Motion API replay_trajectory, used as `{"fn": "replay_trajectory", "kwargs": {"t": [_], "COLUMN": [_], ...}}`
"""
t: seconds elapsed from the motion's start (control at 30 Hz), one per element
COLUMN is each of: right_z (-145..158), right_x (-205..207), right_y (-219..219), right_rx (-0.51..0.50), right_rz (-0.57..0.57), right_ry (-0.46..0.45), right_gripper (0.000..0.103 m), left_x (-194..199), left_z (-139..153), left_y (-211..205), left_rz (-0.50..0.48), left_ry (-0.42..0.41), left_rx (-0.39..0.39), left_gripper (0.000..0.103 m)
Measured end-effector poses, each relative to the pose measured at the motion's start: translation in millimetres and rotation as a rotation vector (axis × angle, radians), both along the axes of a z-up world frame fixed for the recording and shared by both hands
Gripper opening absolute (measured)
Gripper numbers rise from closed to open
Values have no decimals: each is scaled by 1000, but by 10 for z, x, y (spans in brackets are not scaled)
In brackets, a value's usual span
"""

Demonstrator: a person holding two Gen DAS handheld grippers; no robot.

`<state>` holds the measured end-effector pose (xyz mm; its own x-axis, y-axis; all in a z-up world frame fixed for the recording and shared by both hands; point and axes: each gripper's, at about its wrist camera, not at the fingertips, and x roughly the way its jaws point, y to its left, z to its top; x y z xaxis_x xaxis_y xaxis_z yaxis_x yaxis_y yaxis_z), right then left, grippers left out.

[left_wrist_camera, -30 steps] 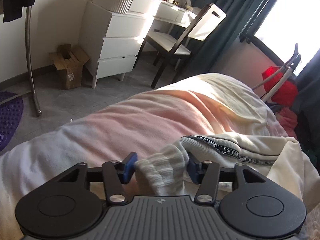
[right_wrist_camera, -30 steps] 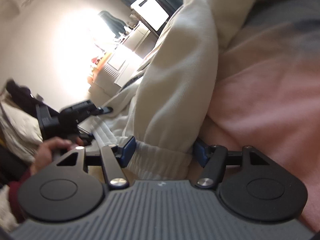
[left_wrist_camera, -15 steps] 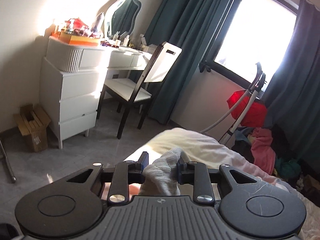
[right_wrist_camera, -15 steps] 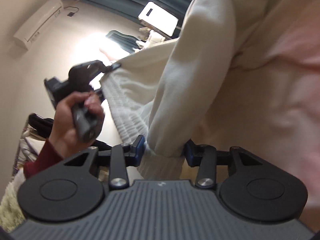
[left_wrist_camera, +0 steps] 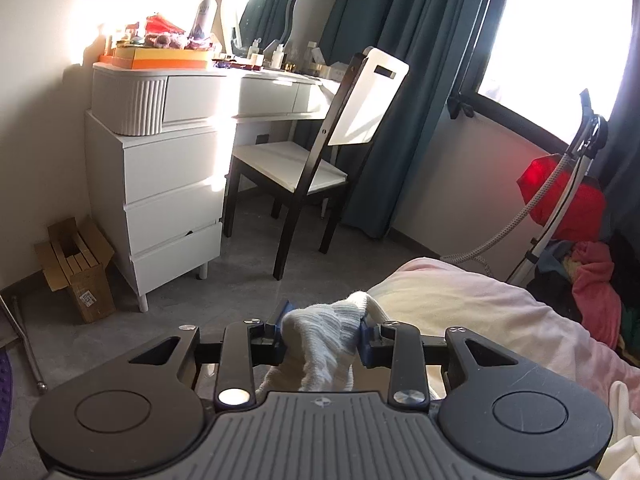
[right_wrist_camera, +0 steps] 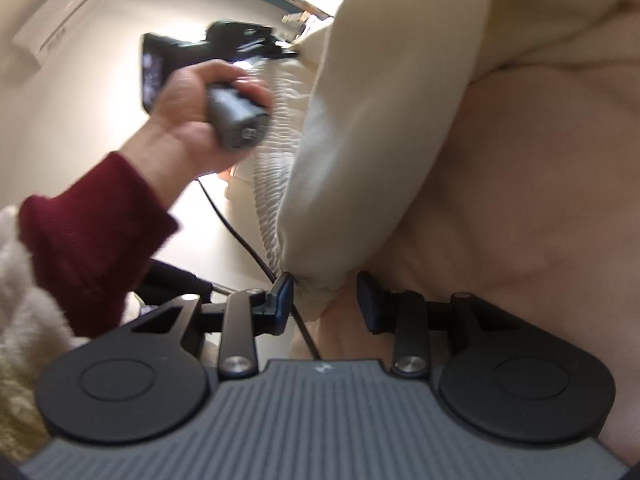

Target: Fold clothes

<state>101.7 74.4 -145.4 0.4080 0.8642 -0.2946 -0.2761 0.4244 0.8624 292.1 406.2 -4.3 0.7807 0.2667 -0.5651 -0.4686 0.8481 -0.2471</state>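
A cream sweatshirt point(right_wrist_camera: 380, 120) hangs stretched between my two grippers above the pink bed cover point(right_wrist_camera: 520, 200). In the left wrist view my left gripper point(left_wrist_camera: 320, 332) is shut on the sweatshirt's white ribbed hem point(left_wrist_camera: 332, 344), held up over the edge of the bed point(left_wrist_camera: 480, 320). My right gripper point(right_wrist_camera: 325, 298) is shut on a lower corner of the same garment. The ribbed hem point(right_wrist_camera: 276, 160) runs from there up to the left gripper point(right_wrist_camera: 256, 46), which a hand point(right_wrist_camera: 192, 120) in a dark red sleeve point(right_wrist_camera: 92, 232) holds. Most of the garment is hidden in the left wrist view.
Past the bed stand a white drawer unit point(left_wrist_camera: 168, 208), a dressing table with a mirror, and a dark chair point(left_wrist_camera: 320, 160). A cardboard box point(left_wrist_camera: 76, 264) sits on the grey floor. A red bag point(left_wrist_camera: 560, 192) and piled clothes point(left_wrist_camera: 592, 296) lie below the window.
Both grippers have risen with the sweatshirt, lifting it off the bed. The left wrist view swung from the bed up to the room. Both pairs of fingers have closed in tighter on the fabric.
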Motion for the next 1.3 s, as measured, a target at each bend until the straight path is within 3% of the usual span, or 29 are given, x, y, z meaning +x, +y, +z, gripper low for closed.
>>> {"fn": "replay_trajectory", "kwargs": {"t": [0.1,0.17,0.23,0.27,0.3,0.57,0.73,0.83,0.93,1.0,1.07,1.13,1.2,1.3], "right_z": [116,190,283,345,407,1075,1382,1454,1473,1425,1377,1355,1368,1361], "right_x": [-68,-172,-307,-400,-493,-1188,-1420,-1388,-1292,-1298,-1326,-1309,-1225,-1140], "right_y": [-97,-185,-304,-388,-473,-1574,-2337,-2525,-2672,-2840,-3018,-3095,-3102,-3132], "right_rx": [-44,-77,-115,-137,-160,-371,-506,-576,-660,-695,-703,-657,-622,-602], "right_rz": [22,27,25,19,13,-98,-205,-271,-333,-374,-414,-459,-502,-513], "right_ry": [-19,-24,-42,-63,-85,-340,-461,-497,-533,-523,-497,-462,-449,-441], "right_gripper": [42,46,63,75,81,81,81,80,80,80,80,80,80,80], "left_x": [-135,-336,-536,-667,-797,-1984,-2535,-2865,-3066,-3078,-2969,-2775,-2539,-2113], "left_z": [59,157,256,308,360,684,654,636,436,301,212,139,69,-10], "left_y": [-8,-140,-272,-393,-514,-1806,-2485,-2892,-2999,-3037,-3067,-3140,-3175,-3174], "left_rz": [-2,-31,-59,-77,-96,-356,-420,-458,-477,-497,-496,-467,-480,-476], "left_ry": [16,15,14,0,-14,-143,-163,-175,-189,-171,-116,-36,2,20], "left_rx": [12,31,50,71,93,103,83,71,-21,-55,-9,102,131,99], "left_gripper": [48,64,81,83,83,84,85,88,93,93,93,93,92,91]}}
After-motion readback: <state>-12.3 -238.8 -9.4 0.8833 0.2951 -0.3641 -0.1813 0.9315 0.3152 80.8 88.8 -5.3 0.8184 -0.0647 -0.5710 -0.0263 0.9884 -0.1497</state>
